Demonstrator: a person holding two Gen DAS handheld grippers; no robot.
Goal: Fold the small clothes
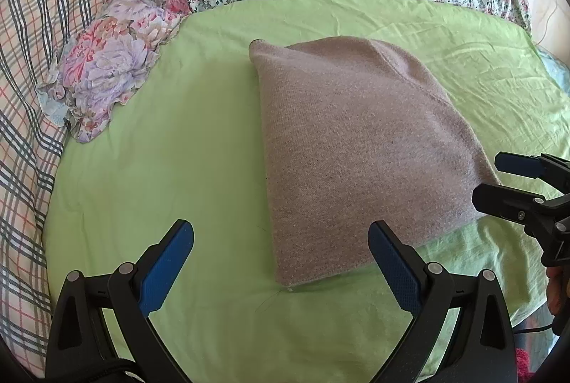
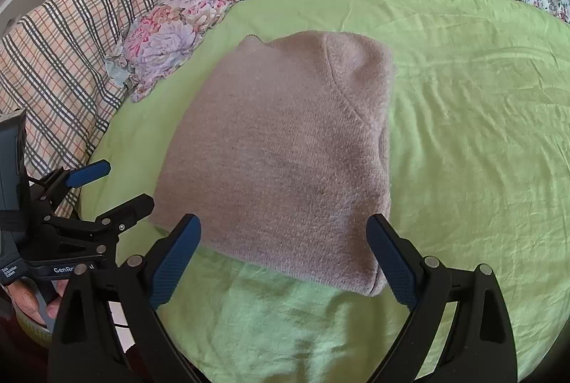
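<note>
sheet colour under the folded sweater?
Light green, plain, a bit wrinkled. The sheet shows best in the right wrist view, under the pinkish-beige sweater.

Dusty-pink knitted garment (image 1: 359, 148) (image 2: 285, 155), folded into a compact rectangular bundle, lying flat on light green bedsheet (image 1: 178, 148) (image 2: 481, 141), seam showing toward far right corner

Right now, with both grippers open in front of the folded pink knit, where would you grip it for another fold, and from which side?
Probably the near hem of the pink knit garment, from the front. That edge lies flat on the green sheet facing both tools. The right gripper straddles the near right corner; the left gripper sits by the near left corner, so each could pinch a corner.
</note>
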